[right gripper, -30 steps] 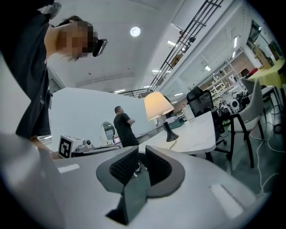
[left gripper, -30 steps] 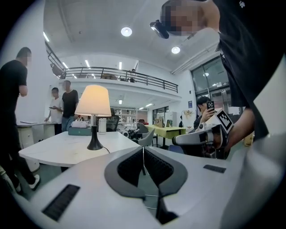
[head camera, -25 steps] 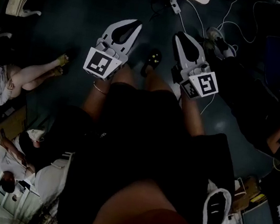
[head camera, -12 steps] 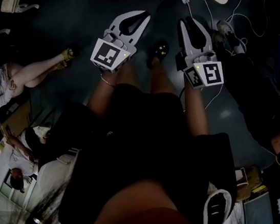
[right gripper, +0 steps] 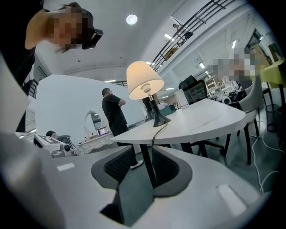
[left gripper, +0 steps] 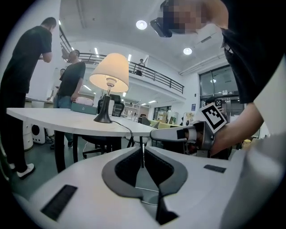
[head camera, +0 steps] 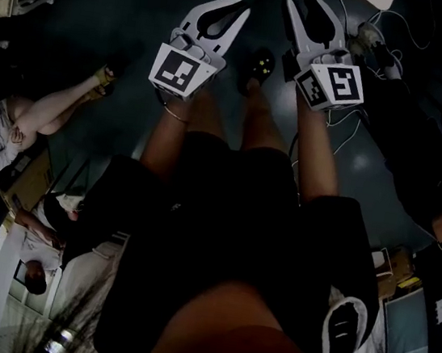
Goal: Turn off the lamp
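A table lamp (left gripper: 109,74) with a cream shade and a dark flared base stands on a white table (left gripper: 67,118), well ahead of both grippers. The right gripper view shows the lamp (right gripper: 144,80) too, its cord (right gripper: 157,132) drooping over the table (right gripper: 201,118) edge. My left gripper (head camera: 245,5) (left gripper: 143,150) has its tips together and holds nothing. My right gripper (head camera: 304,2) (right gripper: 144,152) has just been opening its jaws, with nothing between them; it also shows from the side as the right gripper (left gripper: 178,133). The head view does not show the lamp.
Two people (left gripper: 27,67) stand at the table's far side. A person (head camera: 16,126) sits on the dark floor at the left. Cables and a power strip (head camera: 378,47) lie on the floor at the upper right. A chair (right gripper: 250,107) stands by the table.
Both grippers have moved up the head view, away from my body. The right gripper's jaws have spread apart. The left gripper's jaws look the same.
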The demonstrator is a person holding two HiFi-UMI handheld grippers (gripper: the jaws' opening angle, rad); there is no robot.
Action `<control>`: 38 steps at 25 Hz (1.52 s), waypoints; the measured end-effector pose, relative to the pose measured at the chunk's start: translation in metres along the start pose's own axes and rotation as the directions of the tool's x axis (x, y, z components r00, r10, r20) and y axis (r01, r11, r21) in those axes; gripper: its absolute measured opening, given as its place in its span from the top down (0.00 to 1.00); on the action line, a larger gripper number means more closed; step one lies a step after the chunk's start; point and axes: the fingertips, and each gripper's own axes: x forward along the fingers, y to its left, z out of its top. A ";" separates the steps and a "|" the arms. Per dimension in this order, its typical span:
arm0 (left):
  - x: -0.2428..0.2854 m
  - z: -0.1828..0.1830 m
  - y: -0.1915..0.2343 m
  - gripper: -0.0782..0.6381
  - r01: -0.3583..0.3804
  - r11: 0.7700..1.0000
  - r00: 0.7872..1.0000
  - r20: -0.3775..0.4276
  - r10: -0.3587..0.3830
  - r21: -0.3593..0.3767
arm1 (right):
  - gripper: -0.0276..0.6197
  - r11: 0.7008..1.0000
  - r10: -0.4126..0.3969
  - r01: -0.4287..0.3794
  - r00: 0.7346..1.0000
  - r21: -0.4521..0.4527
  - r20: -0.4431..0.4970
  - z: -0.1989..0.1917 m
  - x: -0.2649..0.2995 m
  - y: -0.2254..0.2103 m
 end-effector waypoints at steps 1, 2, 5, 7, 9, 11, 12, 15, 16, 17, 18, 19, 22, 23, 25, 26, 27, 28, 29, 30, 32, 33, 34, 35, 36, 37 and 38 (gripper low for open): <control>0.001 -0.002 0.001 0.88 0.002 1.000 1.000 0.001 -0.002 -0.006 | 0.79 1.000 0.001 -0.001 1.000 -0.005 -0.008 -0.003 0.004 0.000; 0.000 -0.003 0.001 0.88 0.006 1.000 1.000 -0.002 -0.006 -0.010 | 0.79 1.000 0.002 -0.002 1.000 -0.010 -0.015 -0.007 0.007 0.000; -0.002 -0.013 0.003 0.88 0.021 1.000 1.000 -0.017 -0.021 -0.010 | 0.79 1.000 -0.005 0.005 1.000 -0.008 -0.026 -0.017 0.020 -0.001; -0.003 -0.021 0.006 0.88 0.034 0.999 0.999 -0.021 -0.034 -0.013 | 0.79 1.000 -0.011 0.011 1.000 -0.011 -0.026 -0.023 0.030 -0.003; -0.005 -0.028 0.009 0.88 0.034 0.999 0.999 -0.020 -0.035 -0.029 | 0.79 1.000 -0.019 0.018 0.999 -0.018 -0.027 -0.026 0.039 -0.006; -0.006 -0.036 0.012 0.81 0.026 0.999 0.999 -0.029 -0.027 -0.042 | 0.79 0.999 -0.032 0.031 0.999 -0.016 -0.035 -0.027 0.045 -0.012; -0.008 -0.039 0.014 0.79 0.020 0.999 0.999 -0.035 -0.022 -0.046 | 0.79 0.999 -0.039 0.038 0.998 -0.014 -0.042 -0.028 0.046 -0.014; -0.015 -0.045 0.025 0.79 -0.011 0.998 0.999 -0.036 0.008 -0.063 | 0.79 0.999 -0.050 0.049 0.997 -0.013 -0.064 -0.030 0.050 -0.020; -0.017 -0.047 0.030 0.79 -0.024 0.997 0.999 -0.032 0.022 -0.072 | 0.79 0.999 -0.050 0.049 0.996 -0.012 -0.068 -0.030 0.051 -0.021; -0.018 -0.047 0.035 0.79 -0.037 0.996 0.999 -0.027 0.035 -0.076 | 0.79 0.999 -0.049 0.048 0.996 -0.011 -0.070 -0.030 0.052 -0.022; -0.019 -0.048 0.040 0.79 -0.046 0.996 0.999 -0.025 0.044 -0.071 | 0.79 0.999 -0.048 0.047 0.996 -0.009 -0.071 -0.030 0.055 -0.022; -0.018 -0.048 0.043 0.79 -0.050 0.997 0.998 -0.027 0.048 -0.062 | 0.79 0.999 -0.047 0.047 0.996 -0.008 -0.071 -0.030 0.058 -0.023; -0.015 -0.047 0.048 0.79 -0.058 0.996 0.998 -0.013 0.058 -0.067 | 0.79 0.999 -0.053 0.053 0.996 0.001 -0.067 -0.029 0.066 -0.025; -0.015 -0.047 0.048 0.78 -0.057 0.995 0.998 -0.004 0.057 -0.082 | 0.79 0.998 -0.058 0.058 0.996 0.004 -0.065 -0.028 0.067 -0.026; -0.014 -0.047 0.048 0.78 -0.047 0.993 0.999 0.004 0.048 -0.104 | 0.84 0.998 -0.065 0.065 0.996 0.002 -0.061 -0.025 0.069 -0.027; -0.014 -0.048 0.048 0.78 -0.044 0.993 0.999 0.003 0.044 -0.106 | 0.88 0.998 -0.063 0.063 0.996 -0.003 -0.061 -0.024 0.069 -0.026; -0.013 -0.050 0.048 0.78 -0.042 0.994 0.999 -0.002 0.042 -0.102 | 0.92 0.998 -0.057 0.057 0.996 -0.009 -0.063 -0.024 0.069 -0.025; -0.012 -0.052 0.047 0.78 -0.043 0.994 0.999 -0.008 0.042 -0.099 | 0.92 0.999 -0.049 0.048 0.997 -0.012 -0.066 -0.024 0.070 -0.024; -0.010 -0.054 0.047 0.78 -0.045 0.994 0.999 -0.012 0.044 -0.098 | 0.93 0.999 -0.041 0.041 0.997 -0.012 -0.070 -0.024 0.069 -0.024; -0.009 -0.056 0.047 0.78 -0.047 0.994 0.999 -0.013 0.045 -0.097 | 0.94 0.999 -0.035 0.034 0.997 -0.006 -0.072 -0.024 0.069 -0.024; -0.007 -0.057 0.046 0.78 -0.042 0.994 0.999 -0.013 0.041 -0.098 | 0.94 0.999 -0.021 0.023 0.997 0.025 -0.070 -0.023 0.066 -0.023; -0.004 -0.058 0.045 0.78 -0.034 0.995 0.999 -0.018 0.033 -0.091 | 0.94 0.999 -0.014 0.017 0.998 0.043 -0.067 -0.021 0.065 -0.022; -0.001 -0.059 0.044 0.79 -0.025 0.997 0.999 -0.026 0.023 -0.080 | 0.94 0.998 -0.007 0.011 0.998 0.060 -0.063 -0.019 0.063 -0.021; 0.003 -0.059 0.043 0.78 -0.015 0.998 0.999 -0.033 0.013 -0.067 | 0.94 0.997 -0.001 0.005 0.998 0.078 -0.058 -0.018 0.062 -0.021; 0.007 -0.059 0.042 0.78 -0.005 0.998 0.999 -0.037 0.003 -0.058 | 0.94 0.995 0.007 -0.002 0.999 0.100 -0.051 -0.015 0.061 -0.021; 0.012 -0.059 0.040 0.78 0.005 0.999 0.999 -0.039 -0.007 -0.053 | 0.94 0.992 0.017 -0.012 0.999 0.124 -0.042 -0.012 0.060 -0.020; 0.016 -0.059 0.039 0.78 0.015 0.998 0.999 -0.037 -0.017 -0.054 | 0.94 0.989 0.027 -0.022 0.999 0.145 -0.032 -0.009 0.059 -0.020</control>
